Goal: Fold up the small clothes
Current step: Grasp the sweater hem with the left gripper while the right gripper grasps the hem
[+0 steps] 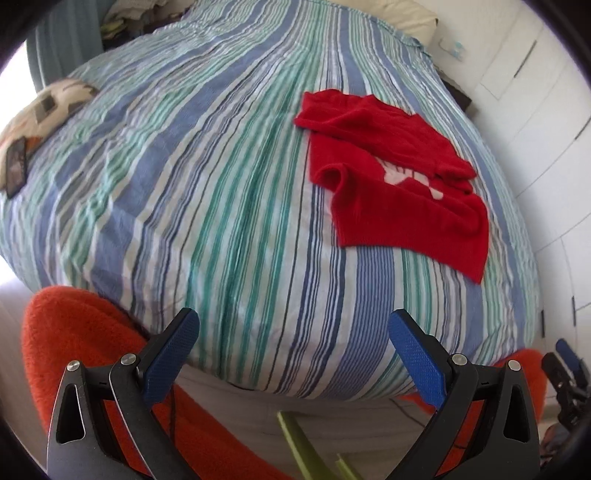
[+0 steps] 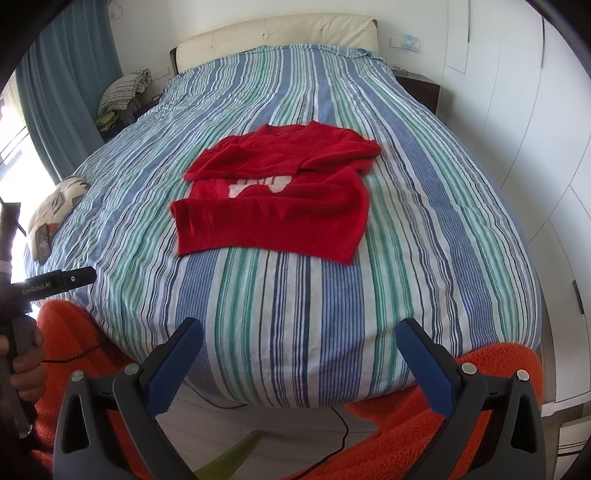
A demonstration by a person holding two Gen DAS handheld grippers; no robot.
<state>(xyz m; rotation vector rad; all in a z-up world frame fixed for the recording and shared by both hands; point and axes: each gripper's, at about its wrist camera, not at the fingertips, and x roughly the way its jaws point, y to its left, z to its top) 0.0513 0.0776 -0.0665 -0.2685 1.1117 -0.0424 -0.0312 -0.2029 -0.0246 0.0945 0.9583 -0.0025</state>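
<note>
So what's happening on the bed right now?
A person holds a gripper in each hand at the foot of the bed. The left gripper and right gripper are both open and hold nothing. A red sweater lies on the striped duvet, sleeves folded across its front, with neither gripper touching it.

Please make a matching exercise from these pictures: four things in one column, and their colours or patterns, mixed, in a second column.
Things:
1. sweater
2. bed cover
3. curtain
4. headboard

Colours:
A. cream
B. red with a white print
C. plain blue-grey
D. blue, green and white stripes

Pairs: 1-B, 2-D, 3-C, 4-A
</note>
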